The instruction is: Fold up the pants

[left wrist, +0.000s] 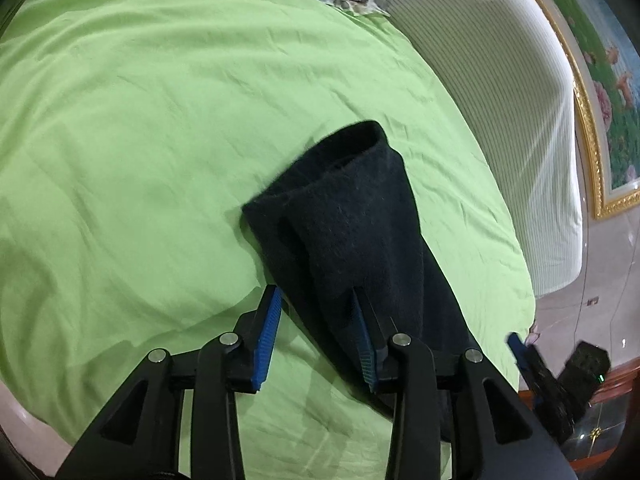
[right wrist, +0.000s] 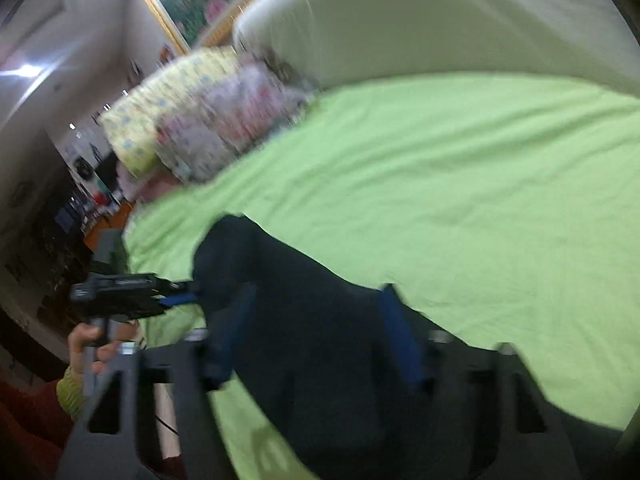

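We note the dark pants (left wrist: 352,232) folded on the green sheet (left wrist: 140,120), both the left gripper (left wrist: 316,320) and right gripper (right wrist: 316,320) standing apart and clamping nothing (right view blurred), so a withdrawing finger may snag and undo the fold.

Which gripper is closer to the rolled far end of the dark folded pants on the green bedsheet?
Left. The left gripper points along the dark folded pants toward their rolled end. The right gripper straddles the nearer end, farther back.
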### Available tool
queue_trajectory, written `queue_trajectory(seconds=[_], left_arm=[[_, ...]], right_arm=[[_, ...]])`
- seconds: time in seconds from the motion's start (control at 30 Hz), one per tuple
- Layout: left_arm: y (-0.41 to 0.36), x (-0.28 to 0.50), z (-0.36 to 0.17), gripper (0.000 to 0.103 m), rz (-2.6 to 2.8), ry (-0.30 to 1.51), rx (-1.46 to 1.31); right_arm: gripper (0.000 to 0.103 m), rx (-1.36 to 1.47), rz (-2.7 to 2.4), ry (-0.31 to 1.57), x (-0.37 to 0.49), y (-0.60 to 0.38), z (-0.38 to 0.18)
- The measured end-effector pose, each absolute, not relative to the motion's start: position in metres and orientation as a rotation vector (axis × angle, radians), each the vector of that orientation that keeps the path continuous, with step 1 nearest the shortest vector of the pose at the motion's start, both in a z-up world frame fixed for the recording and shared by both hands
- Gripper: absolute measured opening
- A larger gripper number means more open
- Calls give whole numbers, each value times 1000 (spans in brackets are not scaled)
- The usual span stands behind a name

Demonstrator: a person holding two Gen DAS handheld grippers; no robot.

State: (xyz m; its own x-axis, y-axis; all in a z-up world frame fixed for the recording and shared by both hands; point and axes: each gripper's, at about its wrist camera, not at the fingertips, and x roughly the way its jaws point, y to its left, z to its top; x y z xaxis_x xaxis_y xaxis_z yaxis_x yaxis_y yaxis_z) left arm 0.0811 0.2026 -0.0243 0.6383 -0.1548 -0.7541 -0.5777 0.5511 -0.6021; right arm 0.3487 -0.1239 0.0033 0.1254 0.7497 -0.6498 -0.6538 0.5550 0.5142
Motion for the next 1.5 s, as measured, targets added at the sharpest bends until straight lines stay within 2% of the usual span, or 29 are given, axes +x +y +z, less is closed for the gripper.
queue_trajectory(seconds=[0.17,0.5,0.53,0.63,0.87,1.0,1.13,1.33,1.5], left_arm=[[218,81,-38,37,287,870,-1003],[230,96,-53,39,250,845,-1041],[230,97,-52,39,247,841,-1042],[226,99,-49,44,251,833,-1031],[224,103,-48,46,238,810,-1066],[221,111,-48,25,240,815,-1041],[218,100,-35,16,217,764,-1018],[212,69,0,16,137,644,-940],[221,71,-3,16,155,648,-901]], right_arm=[[53,45,1002,1148,379,-103,-34],[53,-105,1044,1260,397,-72,-67],[49,-115,1055,1260,396,-72,-67],[29,-135,1108,1270,388,-68,-67],[21,-150,1104,1233,381,-69,-66],[16,-185,1072,1183,374,-70,-58],[13,-210,1038,1096,369,-73,-36],[10,-162,977,963,371,-85,-3],[10,-224,938,931,370,-68,-12]])
